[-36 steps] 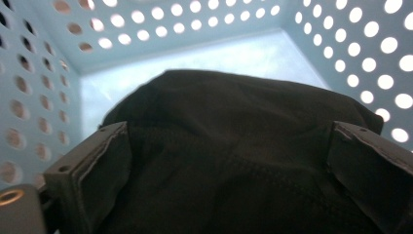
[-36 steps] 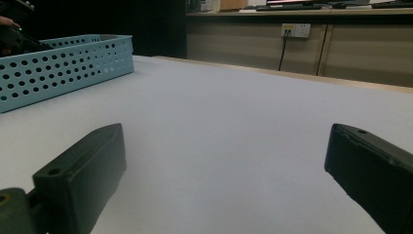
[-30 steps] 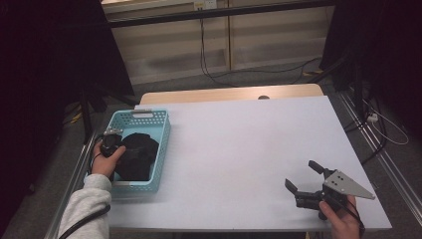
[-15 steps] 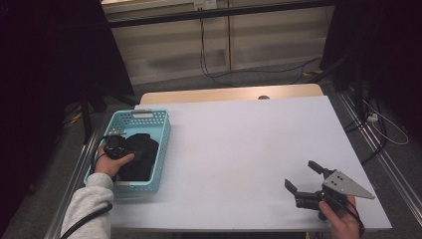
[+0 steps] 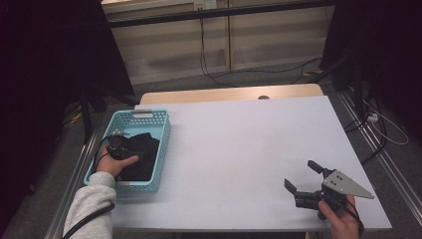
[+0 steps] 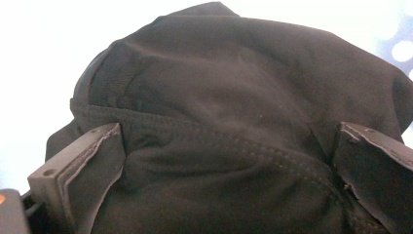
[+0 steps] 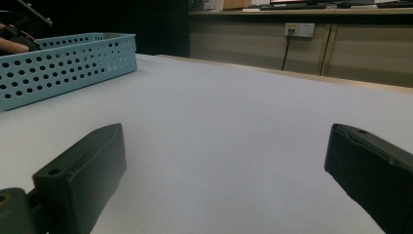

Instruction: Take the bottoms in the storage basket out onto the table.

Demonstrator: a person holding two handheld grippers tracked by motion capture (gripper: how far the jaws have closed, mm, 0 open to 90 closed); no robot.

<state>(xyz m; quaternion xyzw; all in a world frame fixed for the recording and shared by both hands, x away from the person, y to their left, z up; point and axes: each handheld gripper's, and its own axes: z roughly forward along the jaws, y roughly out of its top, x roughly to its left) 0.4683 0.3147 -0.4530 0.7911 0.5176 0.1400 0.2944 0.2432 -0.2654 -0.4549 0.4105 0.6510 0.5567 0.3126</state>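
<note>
Since the frame one second earlier, the left gripper (image 5: 118, 147) had shifted slightly toward the person's side of the basket, the black cloth beneath it changing outline, while the right gripper (image 5: 304, 181) had stayed where it was. At this moment the black garment (image 5: 140, 154) lay bunched inside the light-blue perforated basket (image 5: 161, 149) at the left of the white table (image 5: 239, 149), covering most of the basket floor. Its long axis ran roughly along the basket's length, away from the person; no distinct front or opening could be told (a stitched seam crossed the fabric (image 6: 234, 126) in the left gripper view). The left gripper's jaws stood spread on either side of a raised fold, the cloth bulging between them but not yet pinched. Judged from this, the work was at its start: the reach into the basket was made, whereas the grasp, the lift and any laying-out on the table remained. The right gripper rested low near the table's near right corner, its jaws wide apart over bare tabletop, well apart from the basket (image 7: 63, 63).
</note>
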